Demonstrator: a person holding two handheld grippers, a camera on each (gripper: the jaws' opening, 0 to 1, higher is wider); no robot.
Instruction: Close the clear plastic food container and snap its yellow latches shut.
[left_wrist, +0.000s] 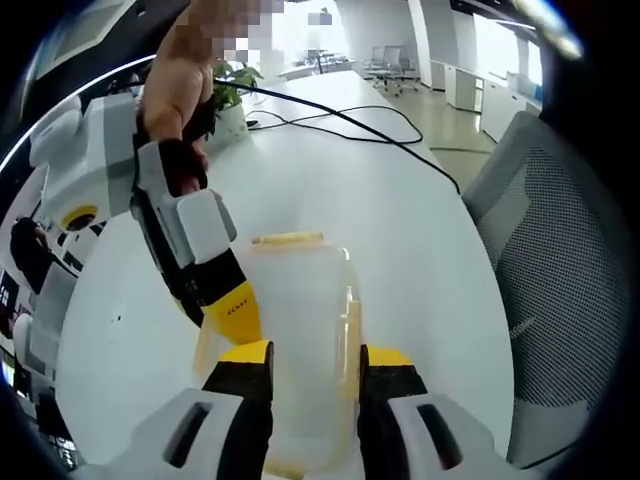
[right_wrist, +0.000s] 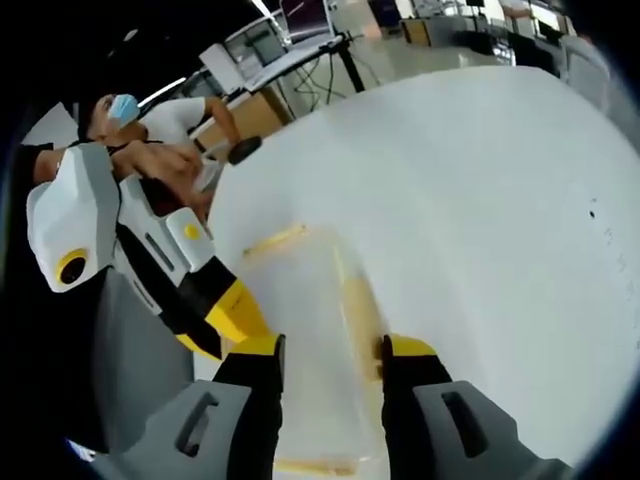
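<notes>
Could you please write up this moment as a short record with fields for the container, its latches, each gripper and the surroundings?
container: clear plastic food container on the white table, lid on top
latches: yellow latches along its edges; locked or not, cannot tell
left gripper: left gripper, jaws either side of the container
right gripper: right gripper, jaws straddling the container from the opposite end
surroundings: black cable, potted plant, grey mesh chair

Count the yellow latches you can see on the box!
3: far end, right side, left side beside the right gripper. A near-end one may be hidden.
</notes>
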